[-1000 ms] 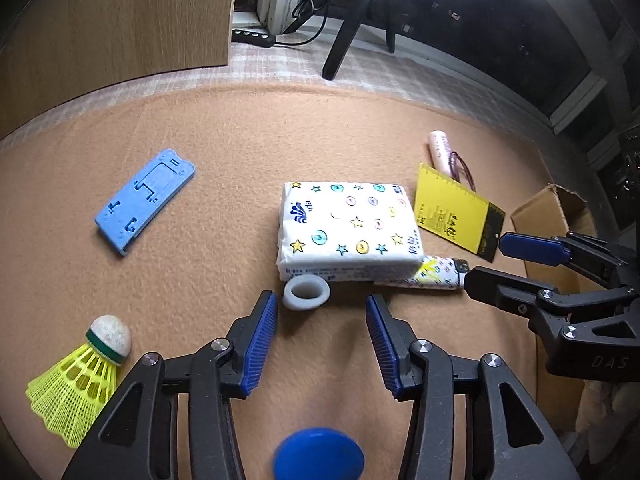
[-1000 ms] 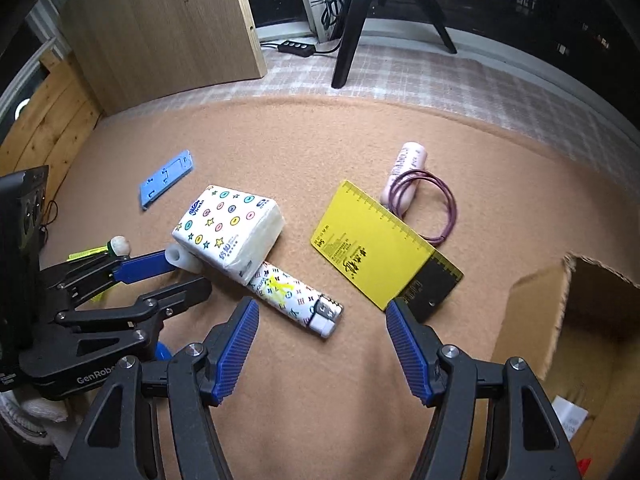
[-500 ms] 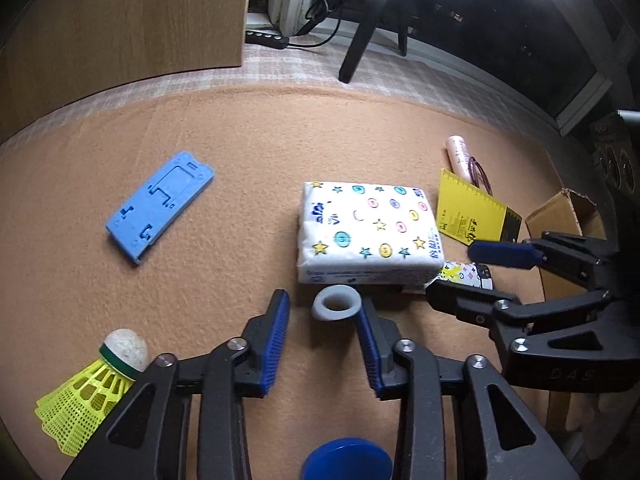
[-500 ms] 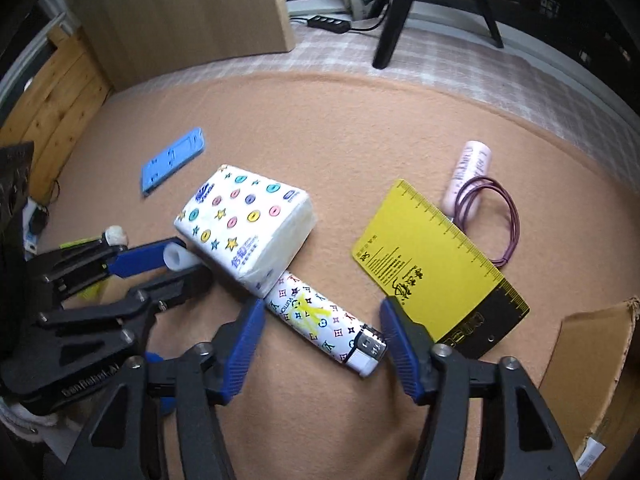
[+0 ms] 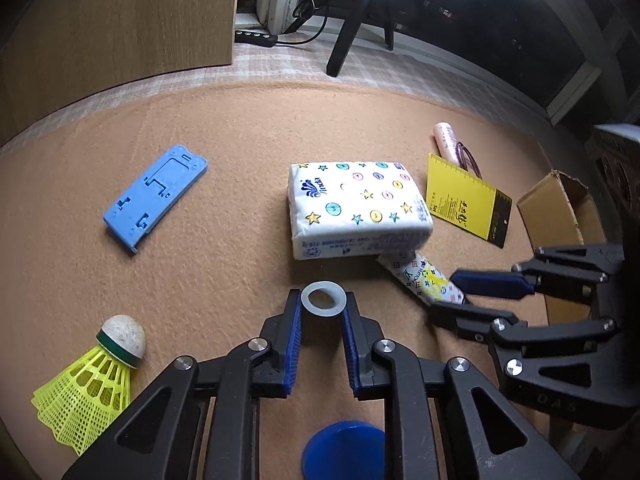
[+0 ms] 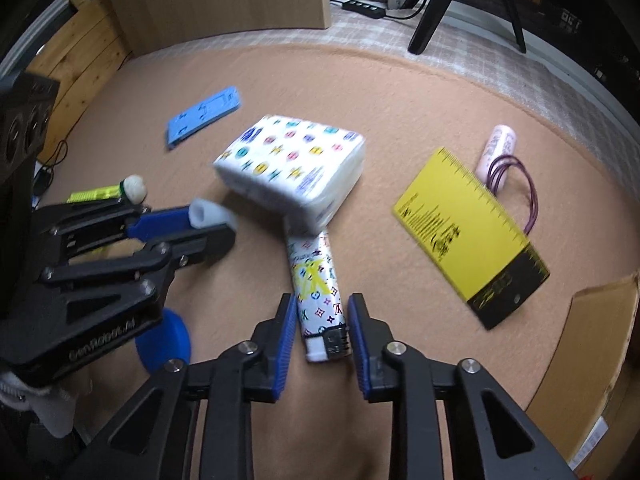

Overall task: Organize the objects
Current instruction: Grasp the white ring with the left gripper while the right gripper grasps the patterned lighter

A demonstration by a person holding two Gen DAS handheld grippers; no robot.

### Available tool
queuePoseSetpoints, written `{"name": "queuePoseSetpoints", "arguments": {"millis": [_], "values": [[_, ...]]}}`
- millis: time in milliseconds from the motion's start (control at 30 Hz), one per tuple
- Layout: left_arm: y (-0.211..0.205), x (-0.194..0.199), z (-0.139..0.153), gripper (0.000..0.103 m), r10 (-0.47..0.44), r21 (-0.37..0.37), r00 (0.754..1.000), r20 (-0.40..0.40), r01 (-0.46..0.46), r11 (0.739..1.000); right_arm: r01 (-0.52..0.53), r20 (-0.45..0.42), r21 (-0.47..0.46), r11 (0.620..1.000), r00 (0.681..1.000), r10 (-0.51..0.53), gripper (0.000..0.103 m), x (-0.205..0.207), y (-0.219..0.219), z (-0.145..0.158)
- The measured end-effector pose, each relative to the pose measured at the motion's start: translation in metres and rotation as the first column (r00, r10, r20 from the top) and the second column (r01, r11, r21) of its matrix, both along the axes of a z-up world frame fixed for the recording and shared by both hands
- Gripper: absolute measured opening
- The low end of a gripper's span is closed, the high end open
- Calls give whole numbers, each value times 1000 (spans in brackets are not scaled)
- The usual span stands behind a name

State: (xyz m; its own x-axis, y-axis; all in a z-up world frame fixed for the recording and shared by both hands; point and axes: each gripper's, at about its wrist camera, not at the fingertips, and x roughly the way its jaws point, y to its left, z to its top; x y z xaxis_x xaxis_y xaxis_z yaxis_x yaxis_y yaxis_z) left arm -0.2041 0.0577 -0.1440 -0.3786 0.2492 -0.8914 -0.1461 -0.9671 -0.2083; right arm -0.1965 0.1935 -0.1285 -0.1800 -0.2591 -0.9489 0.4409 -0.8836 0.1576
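1. Left hand-held gripper (image 5: 322,316): its jaws have just been closing and now pinch the white ring (image 5: 323,300) between the pads, hole facing up, mid-desk (image 5: 240,128) toward the near edge.
2. Right hand-held gripper (image 6: 322,320): jaws have just been closing and flank the patterned lighter (image 6: 318,300); pads look in contact, but blur leaves it uncertain.
3. Lighter's long axis runs along the fingers, far end tucked under the tissue pack (image 6: 292,168).
4. Cardboard box (image 6: 600,344) at the desk's right edge, nearer the right hand.
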Motion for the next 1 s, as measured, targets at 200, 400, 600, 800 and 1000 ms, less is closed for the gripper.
{"name": "queuePoseSetpoints", "arguments": {"millis": [200,400,600,800,1000], "values": [[-4,4,1,19,-8,3,1000,0,8,1000,-2,30,8,1000,1000,2,21,14,4,0],[-7,12,1,18,-17,14,1000,-1,17,1000,-6,39,25,1000,999,5,22,34,8,1],[-8,16,1,17,-25,14,1000,0,25,1000,21,3,47,999,1000,-21,36,37,8,2],[-8,26,1,16,-30,14,1000,3,30,999,17,-27,77,997,1000,-15,36,37,1,0],[-5,37,5,14,-35,20,999,1,35,999,38,-48,88,995,998,-34,21,37,3,1]]}}
